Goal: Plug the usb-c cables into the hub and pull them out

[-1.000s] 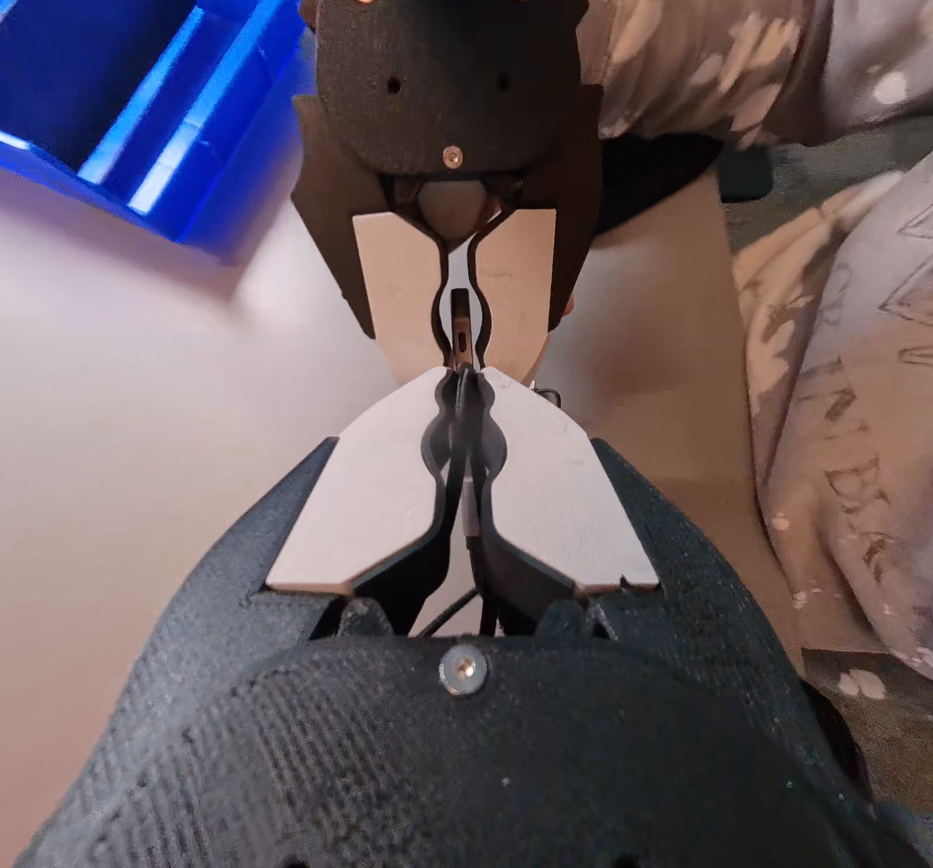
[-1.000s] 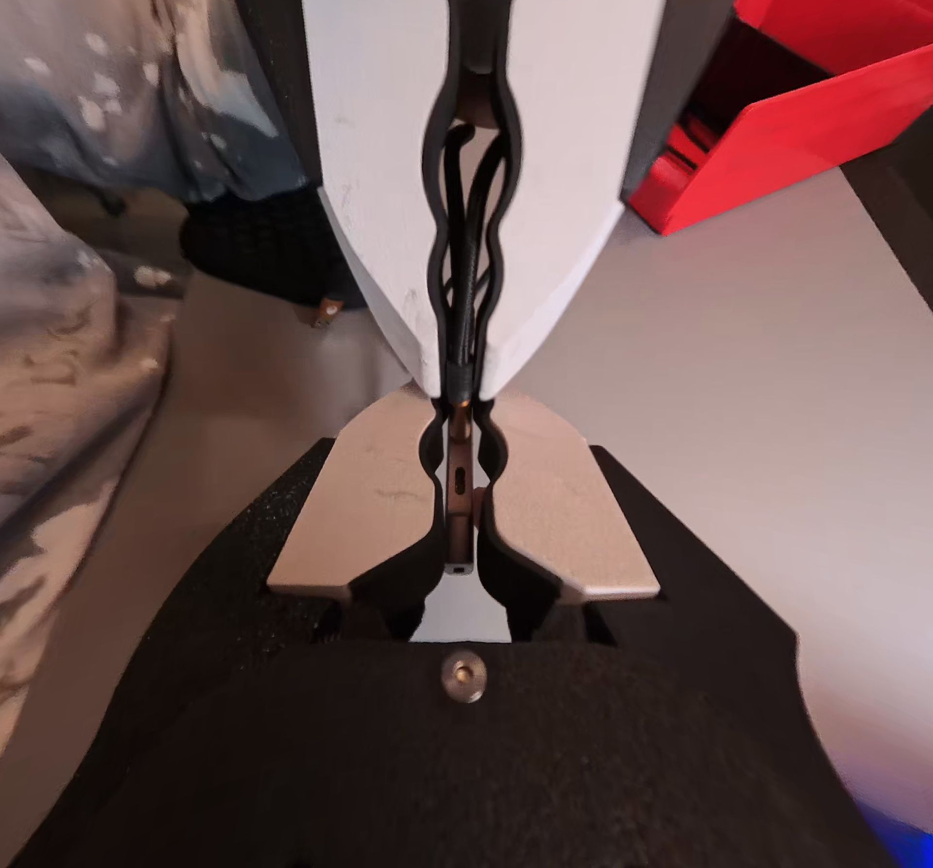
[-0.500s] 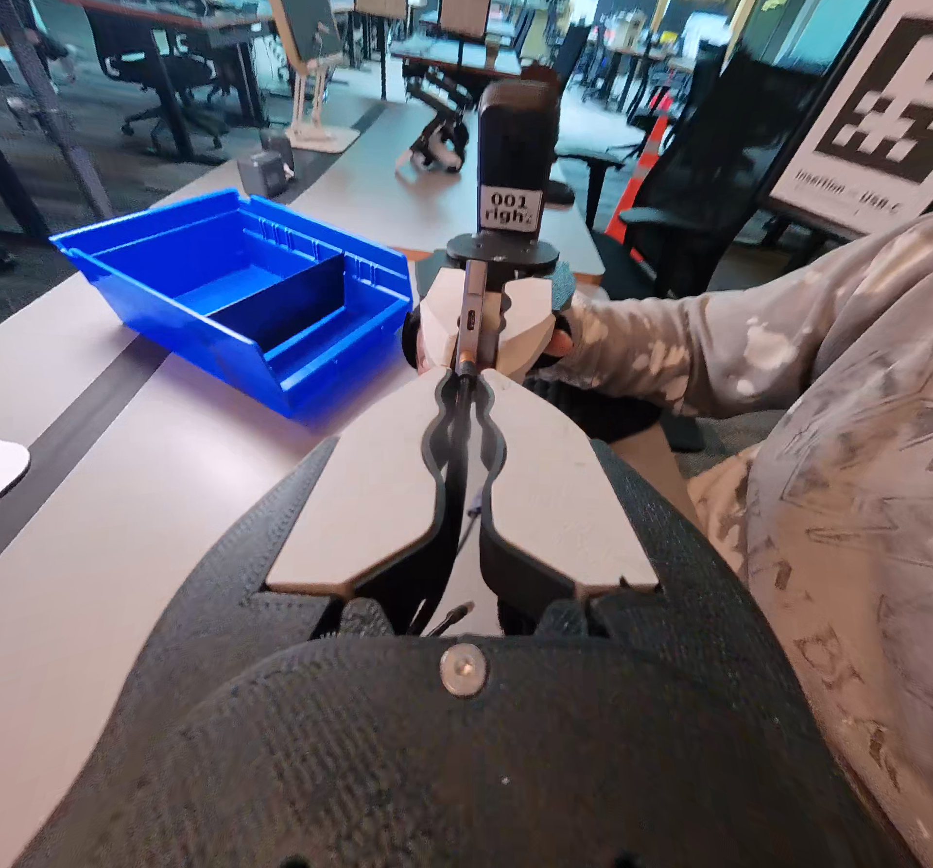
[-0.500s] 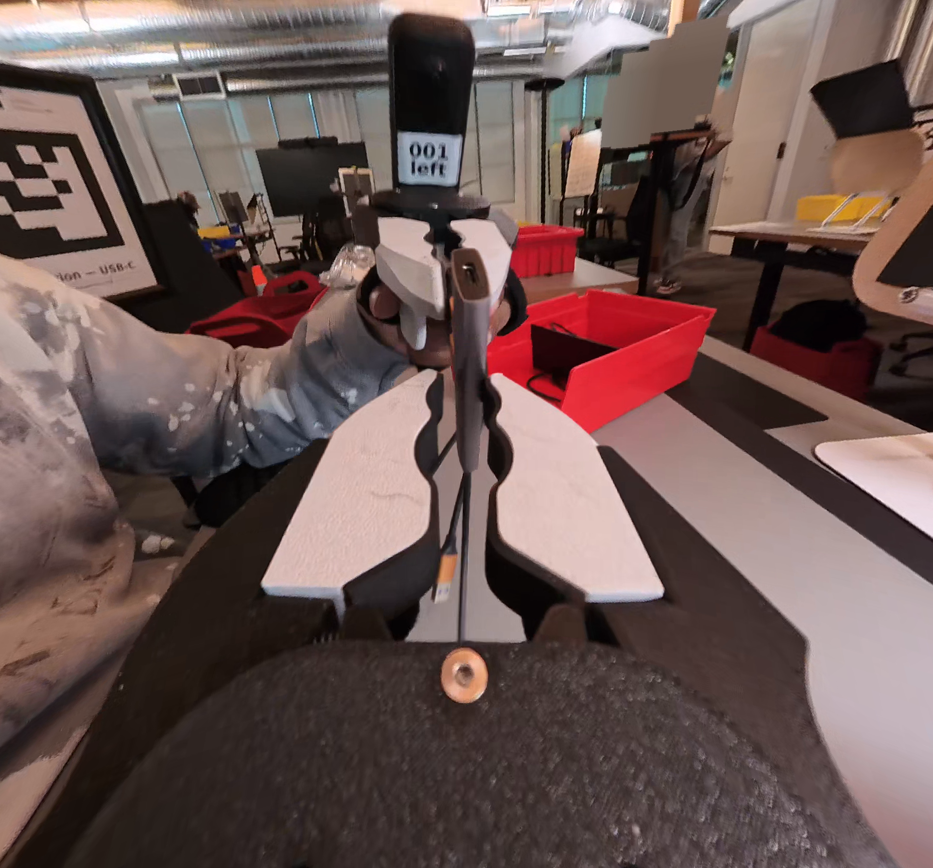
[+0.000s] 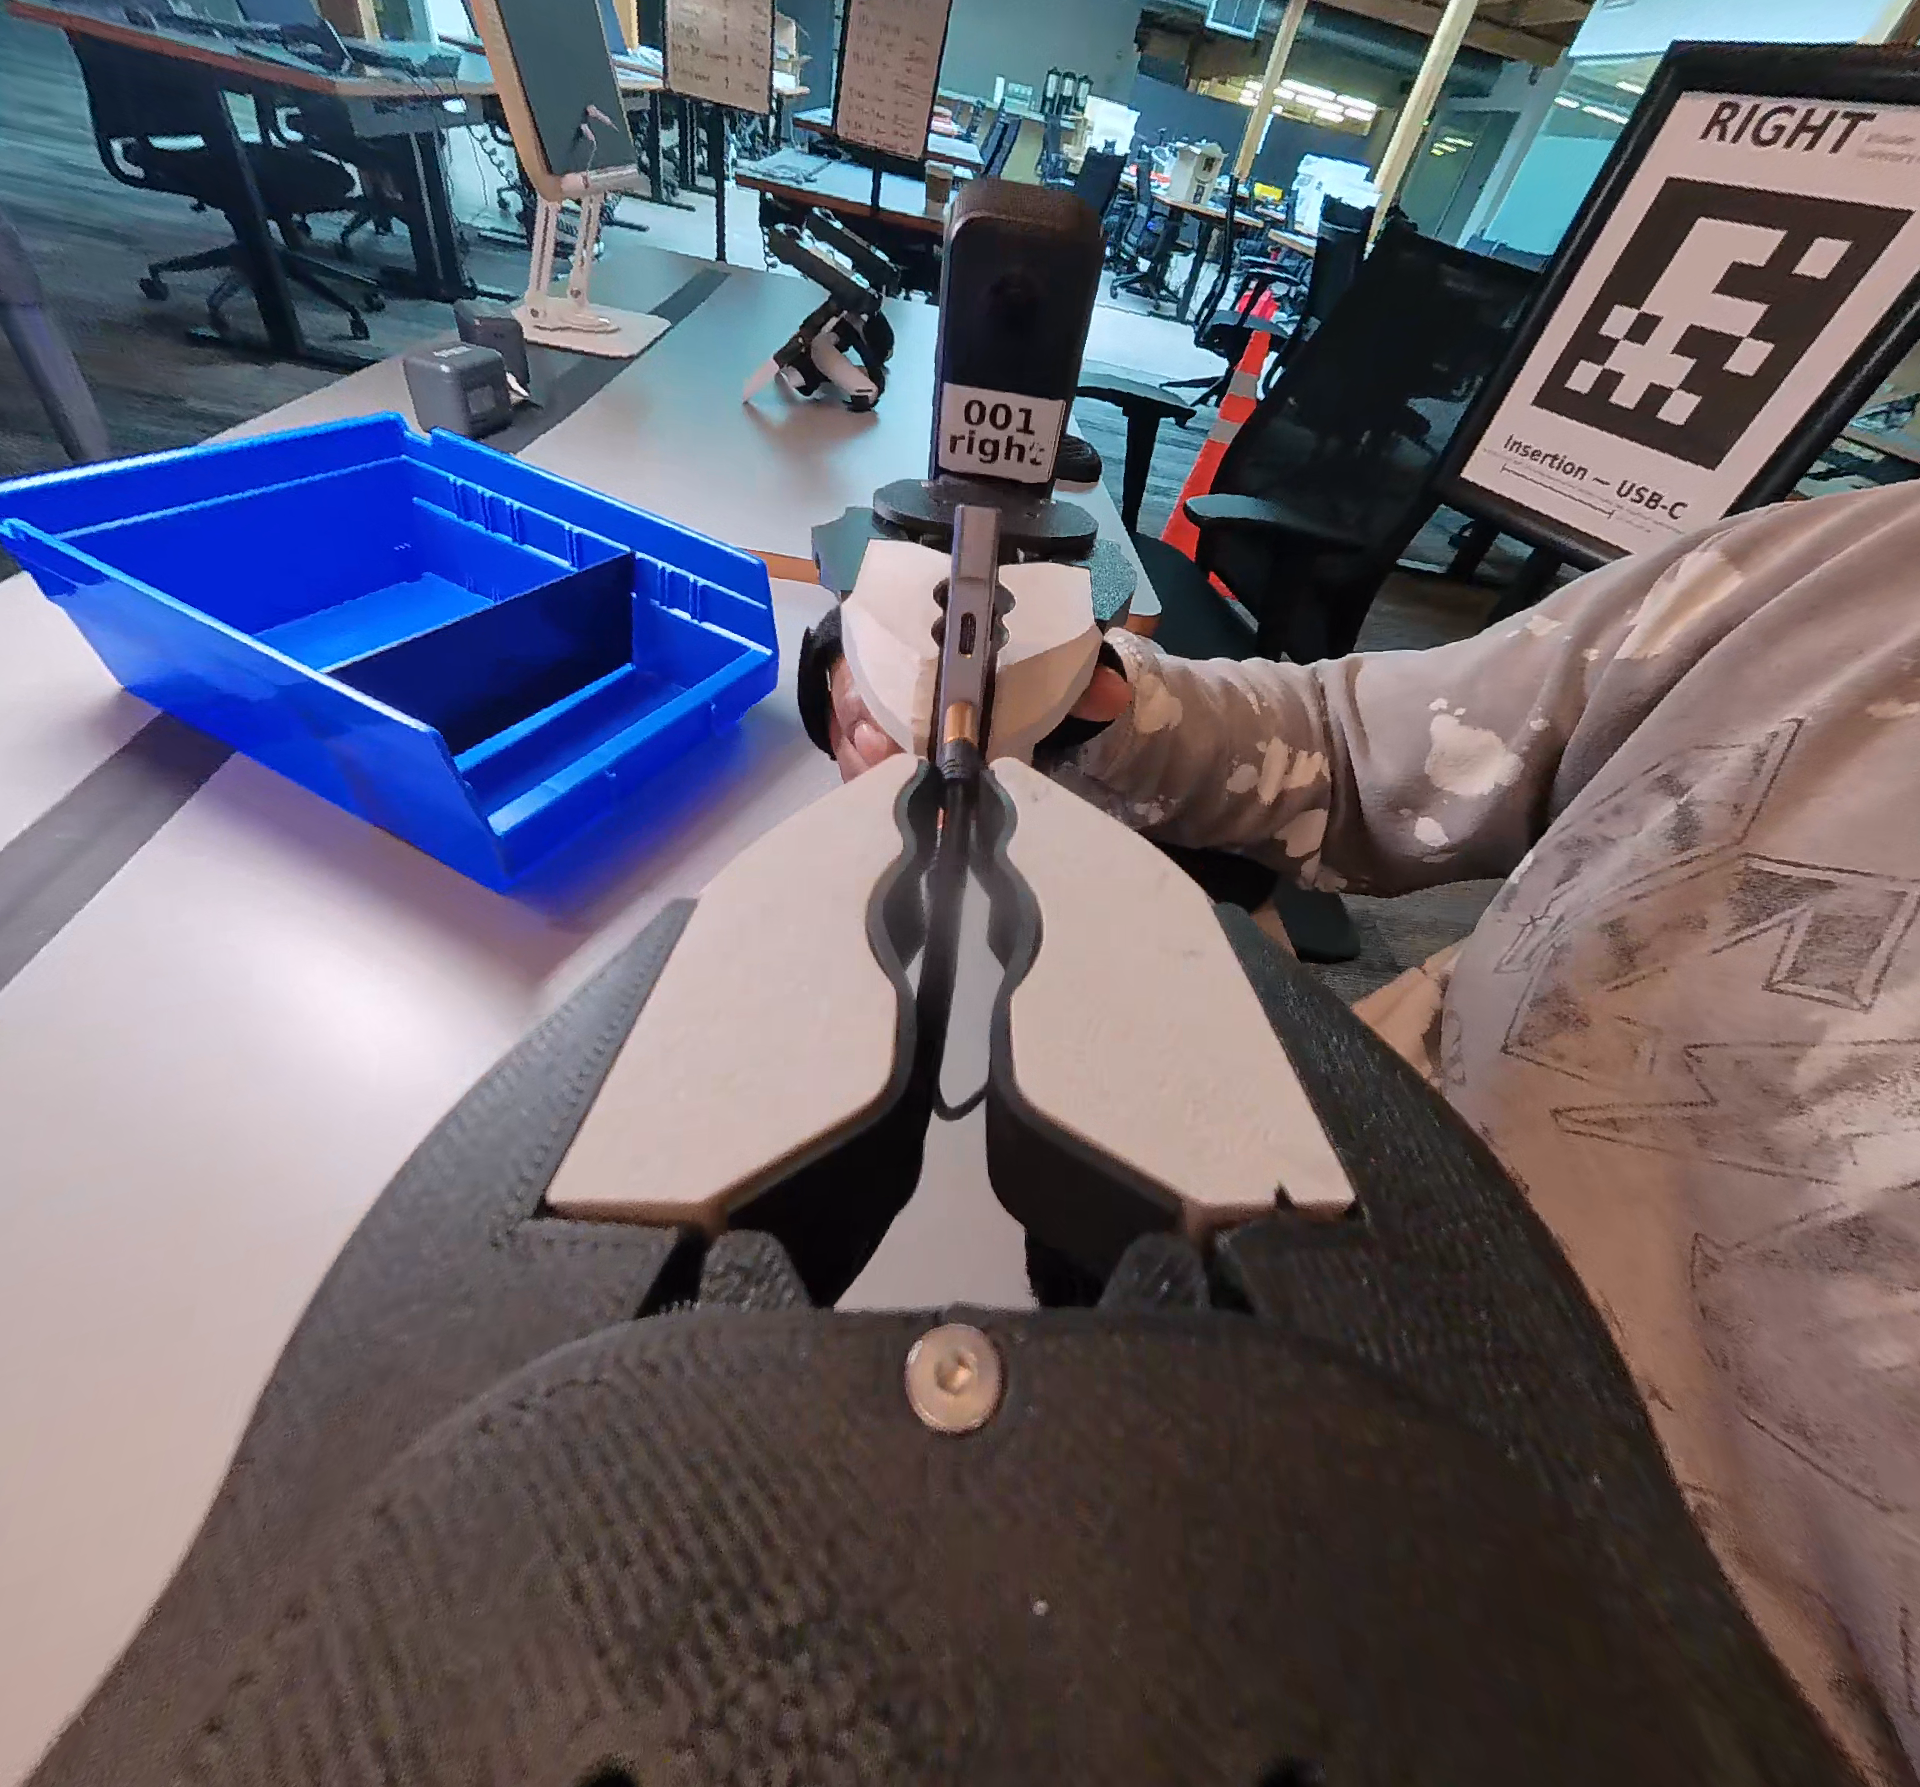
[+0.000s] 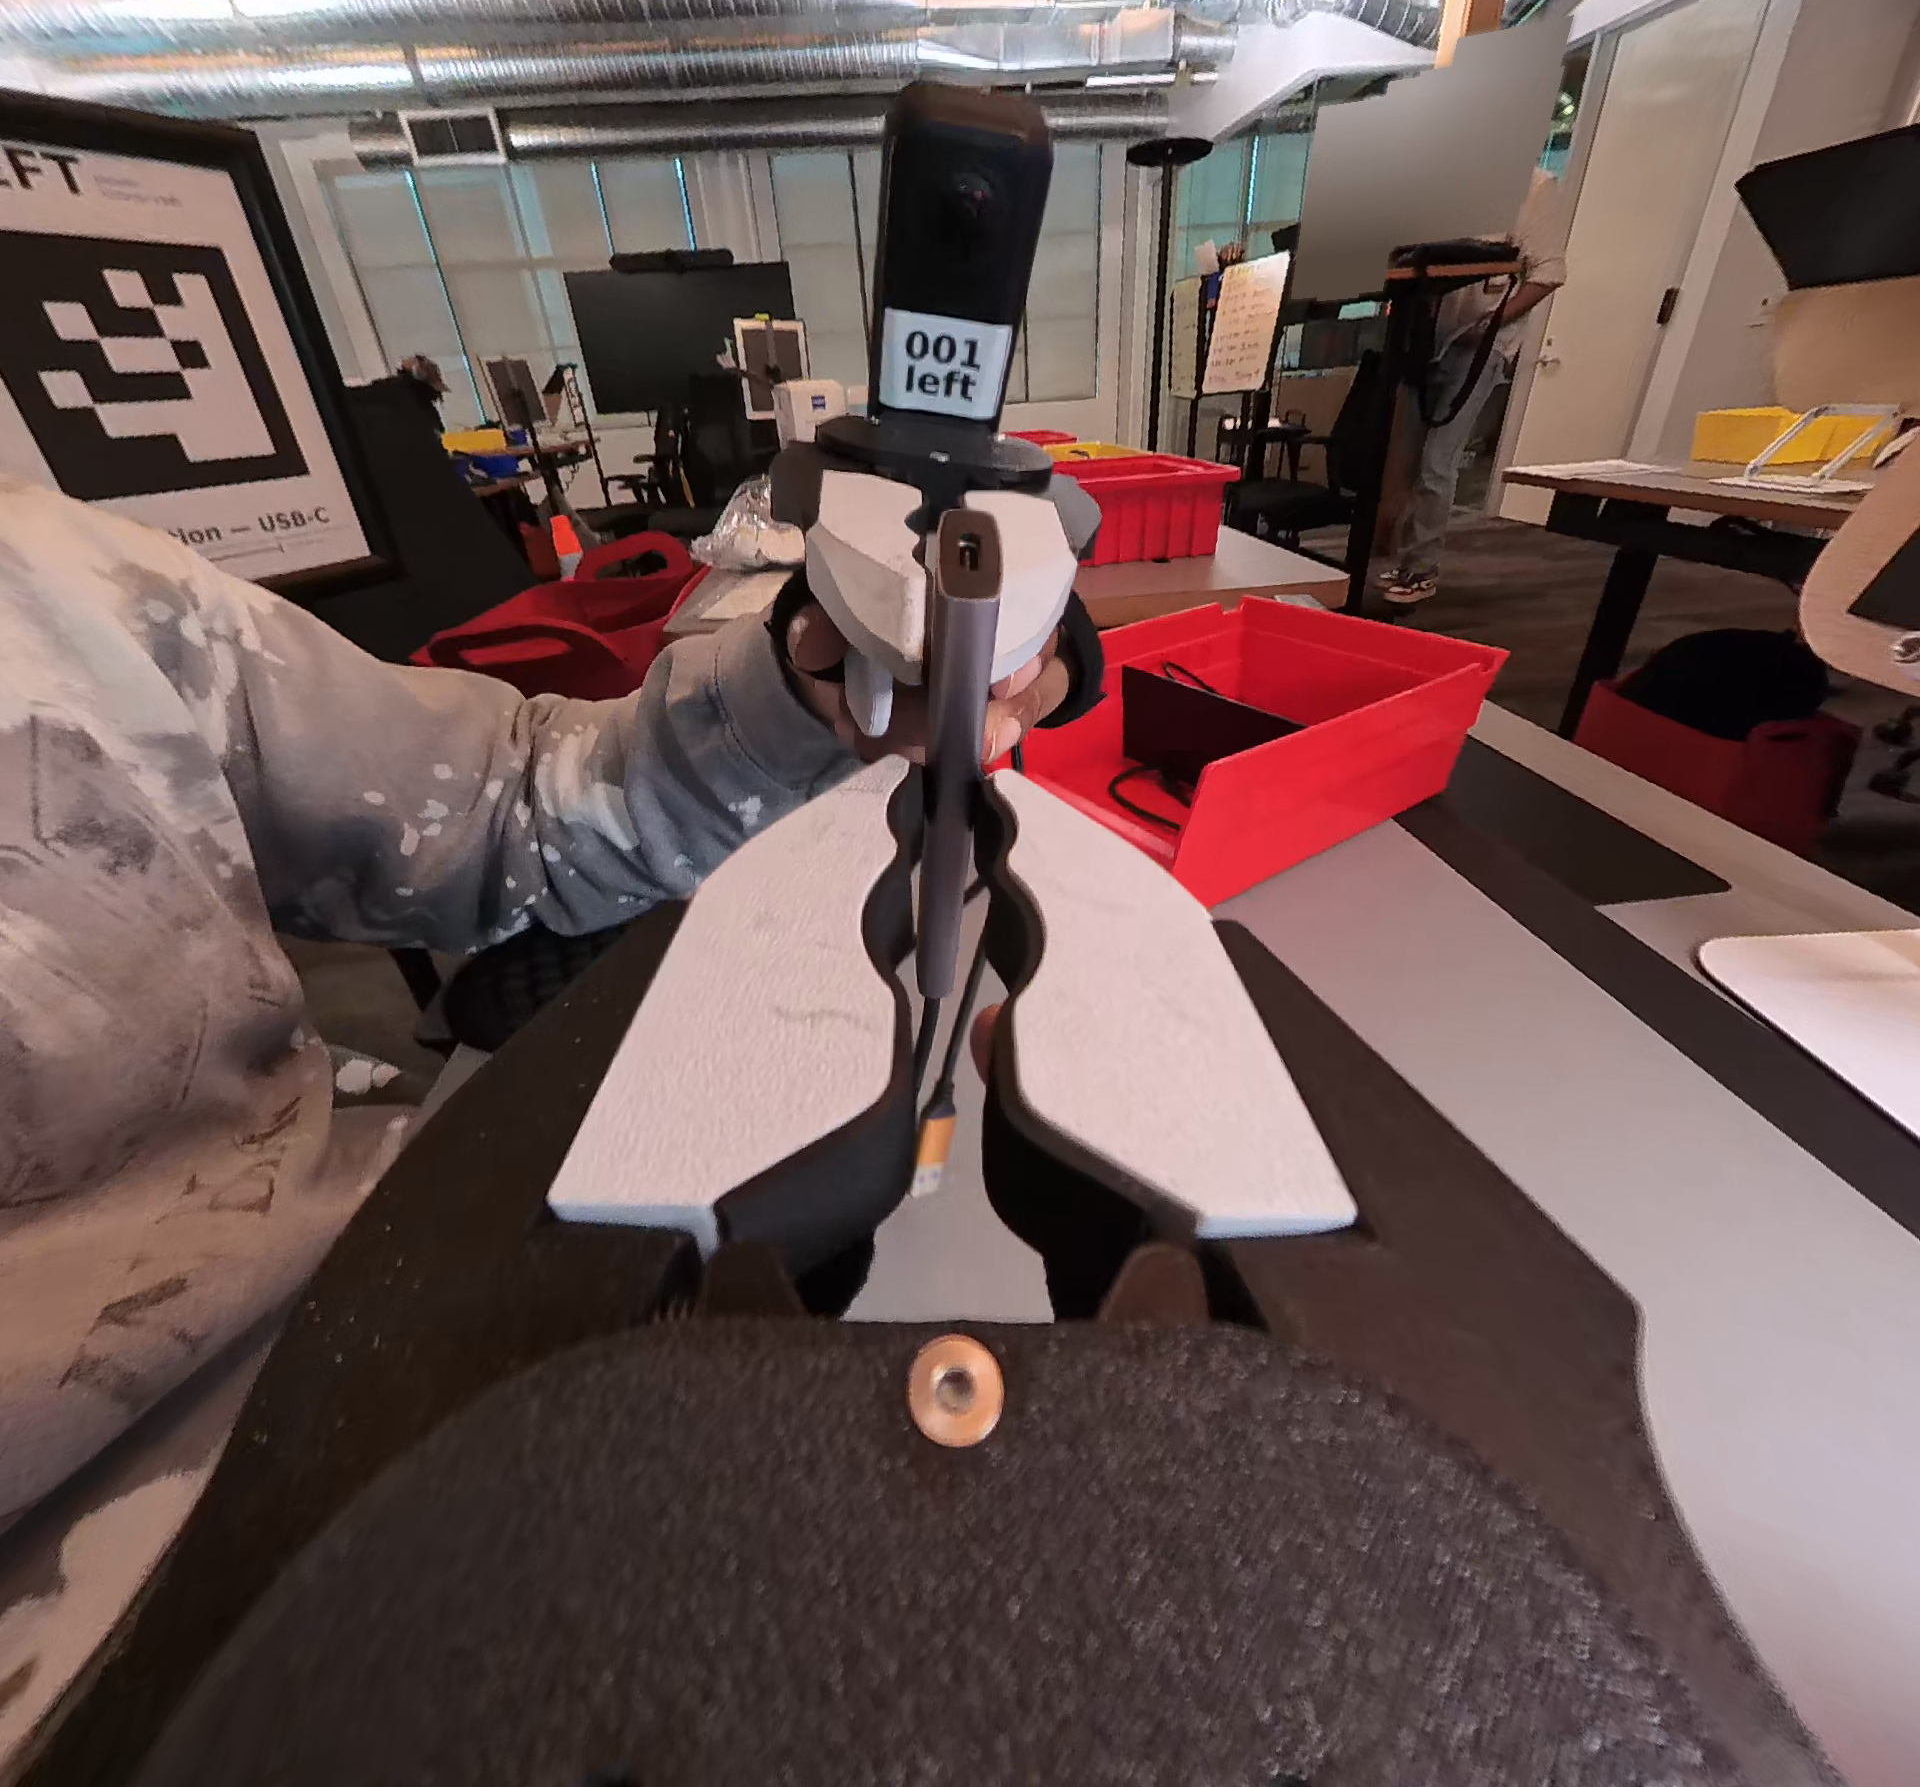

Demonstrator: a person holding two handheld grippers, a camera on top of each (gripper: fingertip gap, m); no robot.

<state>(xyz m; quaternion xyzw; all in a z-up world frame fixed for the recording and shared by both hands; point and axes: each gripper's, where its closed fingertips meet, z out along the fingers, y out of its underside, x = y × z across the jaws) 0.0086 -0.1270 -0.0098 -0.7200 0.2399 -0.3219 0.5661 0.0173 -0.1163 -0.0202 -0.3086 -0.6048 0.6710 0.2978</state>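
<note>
Grey hub point(image 6: 951, 781), one; grippers, two; bins, one blue point(image 5: 395, 636), one red point(image 6: 1278, 729).

A blue bin point(image 5: 416, 636) with an inner divider sat on the pale bench point(image 5: 208, 1062). Across the bench, a red bin point(image 6: 1278, 750) held a black box and a loose black cord. A framed black-and-white marker sign point(image 5: 1704, 314) stood behind, with office chairs point(image 5: 1320, 449) and an orange cone point(image 5: 1216, 449) beyond.
</note>
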